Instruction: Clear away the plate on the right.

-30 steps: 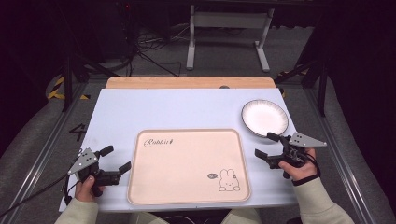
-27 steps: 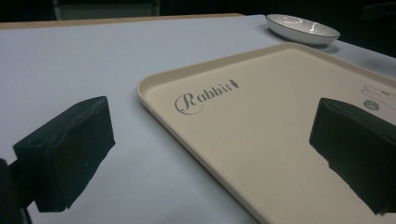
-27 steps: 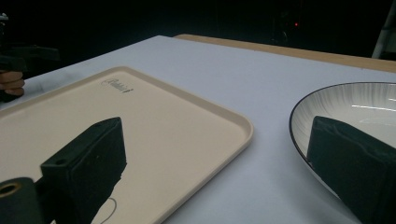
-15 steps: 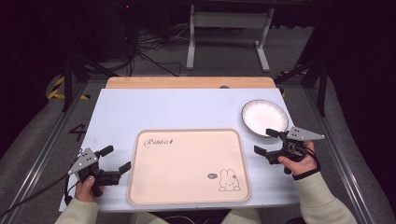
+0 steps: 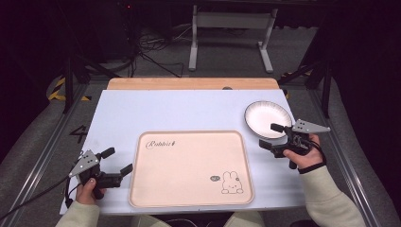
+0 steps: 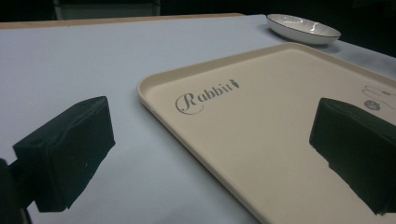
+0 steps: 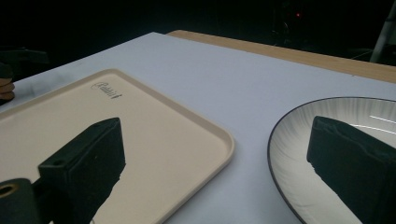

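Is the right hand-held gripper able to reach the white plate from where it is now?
Probably yes. The right hand-held gripper is open at the near rim of the plate, and nothing lies between them; the tray sits off to the side.

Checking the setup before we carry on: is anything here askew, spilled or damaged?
Nothing stands out. The tray lies flat and square to the table edge, bare and clean. The plate sits upright beside its far right corner, with no chip or spill that I can see. Both tongs, left and right, are open and hold nothing.

Dark room (grey floor (image 5: 38,137))
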A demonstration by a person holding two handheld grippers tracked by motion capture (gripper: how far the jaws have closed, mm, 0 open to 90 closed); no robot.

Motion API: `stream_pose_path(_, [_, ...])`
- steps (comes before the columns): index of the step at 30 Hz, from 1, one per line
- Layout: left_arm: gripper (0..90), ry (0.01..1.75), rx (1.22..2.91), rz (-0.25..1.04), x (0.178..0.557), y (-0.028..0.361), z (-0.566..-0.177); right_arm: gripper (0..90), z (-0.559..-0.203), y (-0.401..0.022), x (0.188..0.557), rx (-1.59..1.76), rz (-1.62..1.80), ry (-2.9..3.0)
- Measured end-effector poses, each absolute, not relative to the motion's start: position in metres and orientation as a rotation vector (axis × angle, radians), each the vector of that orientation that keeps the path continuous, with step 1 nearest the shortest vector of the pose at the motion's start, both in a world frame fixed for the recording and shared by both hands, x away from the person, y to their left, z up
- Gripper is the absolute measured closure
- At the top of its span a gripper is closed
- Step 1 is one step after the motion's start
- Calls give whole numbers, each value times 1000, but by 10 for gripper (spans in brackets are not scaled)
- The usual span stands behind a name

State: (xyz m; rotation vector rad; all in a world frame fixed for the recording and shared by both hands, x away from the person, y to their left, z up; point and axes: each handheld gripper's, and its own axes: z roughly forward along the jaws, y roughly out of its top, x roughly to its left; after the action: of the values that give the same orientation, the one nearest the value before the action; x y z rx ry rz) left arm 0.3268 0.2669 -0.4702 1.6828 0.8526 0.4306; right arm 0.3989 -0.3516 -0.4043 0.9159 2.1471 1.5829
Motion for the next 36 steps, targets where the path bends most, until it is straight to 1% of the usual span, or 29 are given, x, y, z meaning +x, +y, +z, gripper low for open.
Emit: stream_pose_path(36, [4, 859, 1678, 432, 327, 266, -470, 37, -386, -405, 448, 1089, 1476, 2017])
